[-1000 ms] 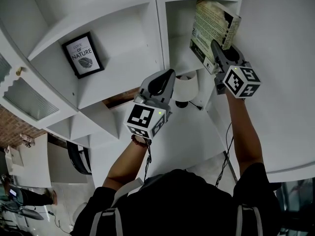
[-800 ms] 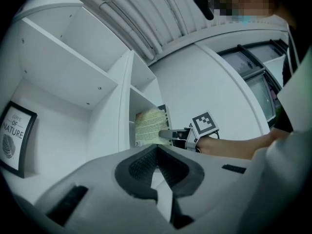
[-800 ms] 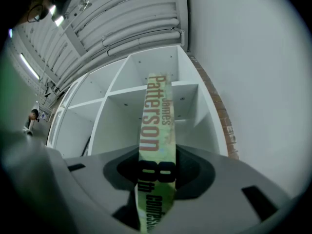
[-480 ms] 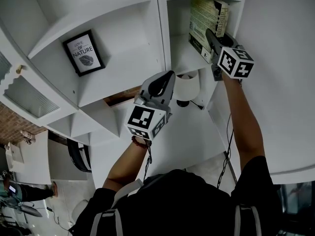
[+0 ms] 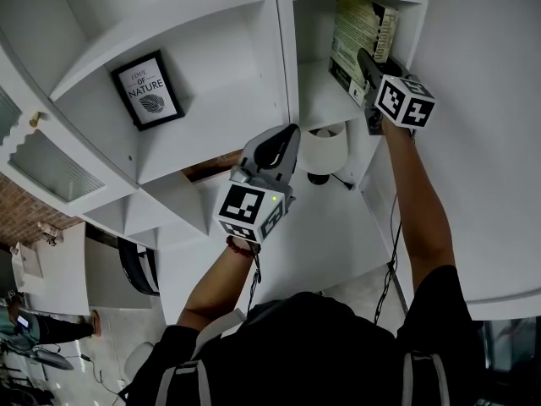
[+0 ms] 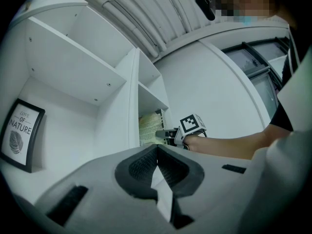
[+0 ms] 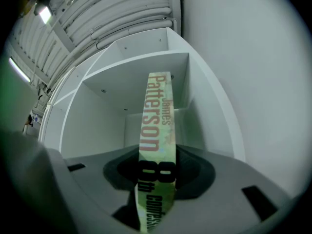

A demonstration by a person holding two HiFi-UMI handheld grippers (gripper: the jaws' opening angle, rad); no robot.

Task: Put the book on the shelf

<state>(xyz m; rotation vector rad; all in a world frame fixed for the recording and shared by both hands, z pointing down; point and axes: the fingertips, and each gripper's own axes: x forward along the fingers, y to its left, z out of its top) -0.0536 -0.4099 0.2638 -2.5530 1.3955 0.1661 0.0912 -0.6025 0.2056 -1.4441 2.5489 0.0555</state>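
The book, a green paperback, stands upright in the shelf's upper right compartment, close to its right wall. My right gripper is shut on the book's lower spine. In the right gripper view the spine rises between the jaws, with the white compartment behind it. My left gripper hangs lower, in front of the shelf's vertical divider, shut with nothing in it. In the left gripper view the pads meet at their tips, and the book and the right gripper show beyond.
A framed "Love of Nature" print leans in the left compartment. A white lampshade sits on the shelf below the book, with a cable running down. A white vertical divider separates the compartments. A curved white wall is at right.
My right gripper has carried the book up and deeper into the right compartment, and the book now stands straighter. The left gripper has stayed where it was.
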